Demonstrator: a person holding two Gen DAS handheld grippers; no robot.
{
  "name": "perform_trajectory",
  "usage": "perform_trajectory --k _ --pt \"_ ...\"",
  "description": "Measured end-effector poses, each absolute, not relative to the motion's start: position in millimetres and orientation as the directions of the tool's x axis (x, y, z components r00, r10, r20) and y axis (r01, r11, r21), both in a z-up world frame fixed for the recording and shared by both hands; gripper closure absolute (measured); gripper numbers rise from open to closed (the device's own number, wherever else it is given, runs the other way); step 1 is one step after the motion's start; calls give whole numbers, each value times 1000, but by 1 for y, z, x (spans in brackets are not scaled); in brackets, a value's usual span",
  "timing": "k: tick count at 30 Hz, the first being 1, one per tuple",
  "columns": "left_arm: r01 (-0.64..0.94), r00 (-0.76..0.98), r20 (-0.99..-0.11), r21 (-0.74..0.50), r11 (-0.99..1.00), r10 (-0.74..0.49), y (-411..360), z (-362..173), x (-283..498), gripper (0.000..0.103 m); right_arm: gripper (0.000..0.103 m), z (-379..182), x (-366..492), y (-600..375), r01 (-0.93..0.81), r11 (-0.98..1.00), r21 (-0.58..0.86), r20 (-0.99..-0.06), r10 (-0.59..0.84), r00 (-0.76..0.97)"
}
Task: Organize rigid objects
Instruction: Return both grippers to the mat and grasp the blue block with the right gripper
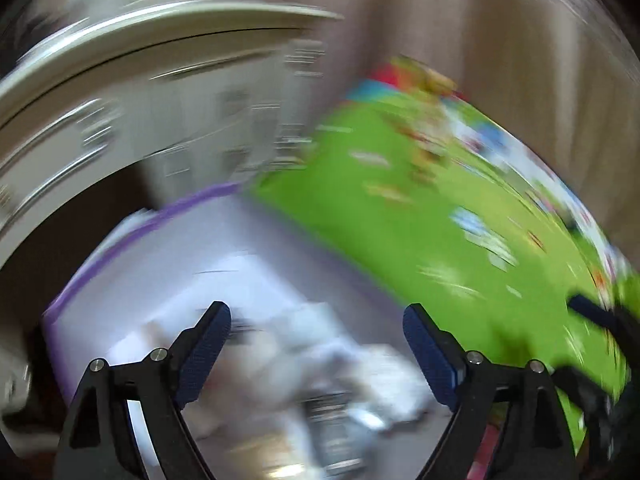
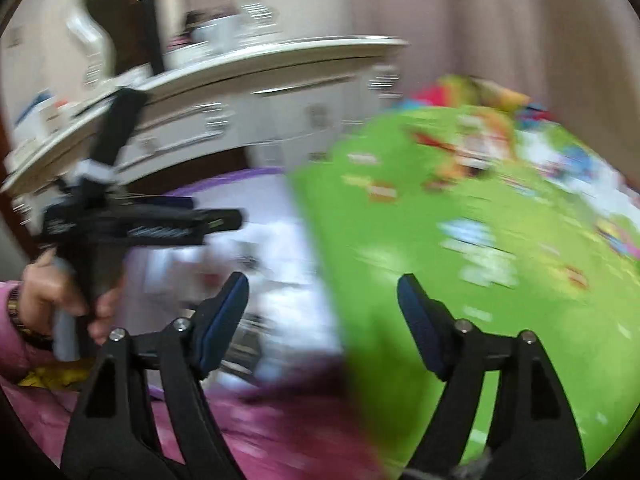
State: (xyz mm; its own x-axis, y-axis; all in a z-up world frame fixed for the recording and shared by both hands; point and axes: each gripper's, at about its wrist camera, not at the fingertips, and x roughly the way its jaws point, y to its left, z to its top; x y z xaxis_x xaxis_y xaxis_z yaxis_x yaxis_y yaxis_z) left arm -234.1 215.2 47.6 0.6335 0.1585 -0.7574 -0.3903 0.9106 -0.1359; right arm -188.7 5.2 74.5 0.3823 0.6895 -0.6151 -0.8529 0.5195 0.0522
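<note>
Bedroom-like room w/ a cream dresser [image 2: 248, 92] behind and a bright green play mat [image 1: 400, 232] on the floor; all heavily motion-blurred. Pale purple-rimmed bin [image 1: 132, 236] sits beside the mat, holding a whitish jumble of objects [image 1: 320, 352], individual items not resolvable. Left gripper [image 1: 316, 332]: jaws spread apart, nothing between, aimed over the bin. Right gripper [image 2: 322, 304]: jaws likewise apart, nothing held, near the mat edge. Step, prob.: transit/approach, 0 items in grip. Next move calls for steadying, then choosing 1 item.

Blurred room: cream dresser [image 2: 280, 92] with drawers, beige curtain [image 1: 500, 40] behind, green play mat [image 2: 480, 260] on the floor.
</note>
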Motion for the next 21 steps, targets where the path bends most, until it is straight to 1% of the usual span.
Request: perform_trajectory --k 2,5,7,9,13,15,16,20,21 --pt "-249 638 -767 -114 962 74 170 44 -197 13 18 67 -164 -32 -775 631 37 -634 614 470" --pt "-26 617 -786 -66 997 -36 101 33 -133 13 18 46 -112 -103 -601 796 70 -690 473 547" --pt "82 608 -793 13 997 -40 56 24 -86 13 18 37 -81 -142 -500 863 73 -717 394 576" --pt "112 598 -801 48 993 -29 29 16 -49 13 18 31 -48 -184 -406 910 80 -724 333 604" --pt "92 571 -816 -43 995 -89 17 6 9 12 18 18 18 -237 -259 959 112 -749 253 613" --pt "63 584 -809 -32 997 -63 19 3 20 8 18 10 50 -257 -197 974 114 -769 212 603" --pt "51 595 -803 -13 999 -41 18 0 24 2 18 8 62 -264 -185 975 121 -772 209 601" --pt "46 592 -805 1 999 -27 16 -1 22 0 17 7 115 -276 -178 979 103 -774 191 604" --pt "42 593 -805 0 999 -25 16 -1 22 0 15 6 131 -277 -182 978 100 -776 191 601"
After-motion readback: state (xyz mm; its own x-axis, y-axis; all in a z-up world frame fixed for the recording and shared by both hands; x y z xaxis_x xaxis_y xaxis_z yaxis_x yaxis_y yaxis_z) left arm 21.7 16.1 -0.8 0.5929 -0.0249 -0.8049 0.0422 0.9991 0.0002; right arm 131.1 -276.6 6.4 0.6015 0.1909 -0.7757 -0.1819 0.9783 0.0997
